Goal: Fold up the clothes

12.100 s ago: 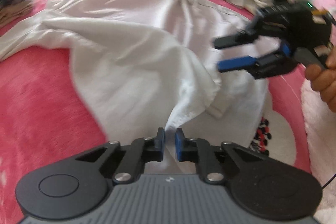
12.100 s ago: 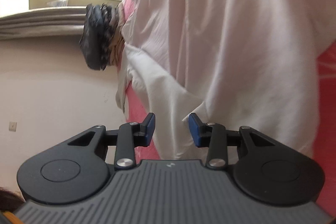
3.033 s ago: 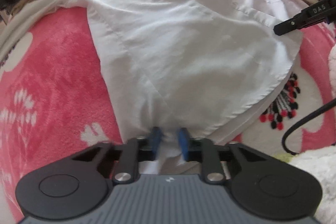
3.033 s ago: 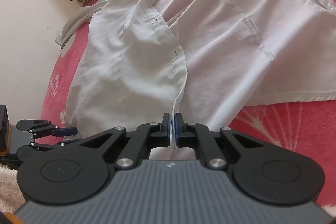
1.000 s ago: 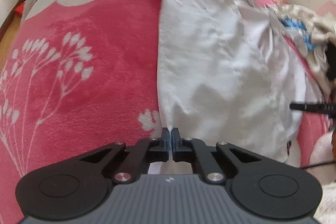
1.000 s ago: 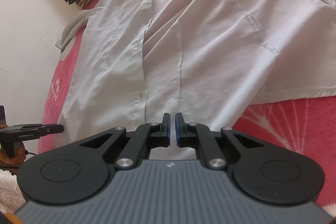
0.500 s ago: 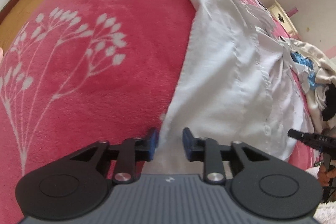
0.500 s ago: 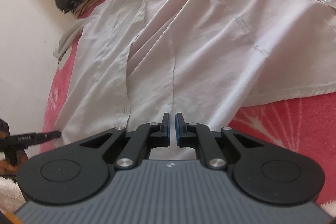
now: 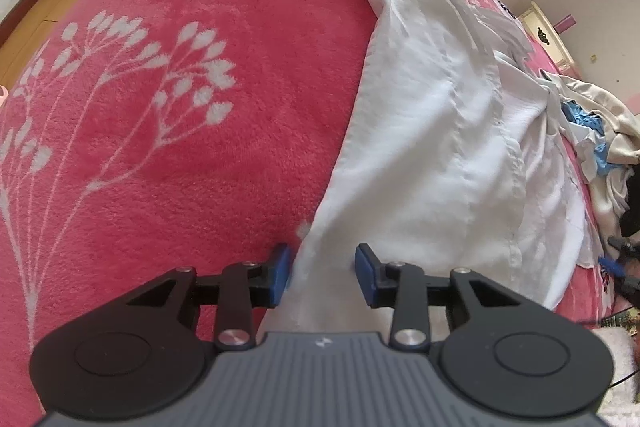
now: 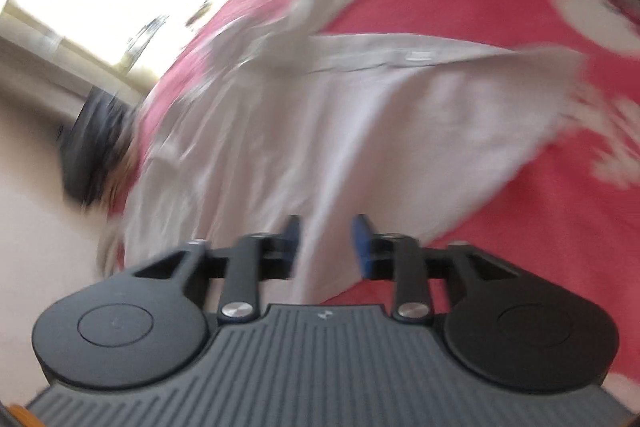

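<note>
Shirt (image 9: 432,163) lies smoothed on the blanket (image 9: 180,107), folding hardly begun; left gripper (image 9: 323,269) and right gripper (image 10: 326,241) spread, jaws just opened, cloth unpinched at twelve o'clock.

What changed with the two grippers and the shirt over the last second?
Both grippers let go: the left gripper and right gripper were pinched on the shirt hem, and their jaws have just been opening. The right view swung and blurred. The shirt stays spread on the pink blanket.
</note>
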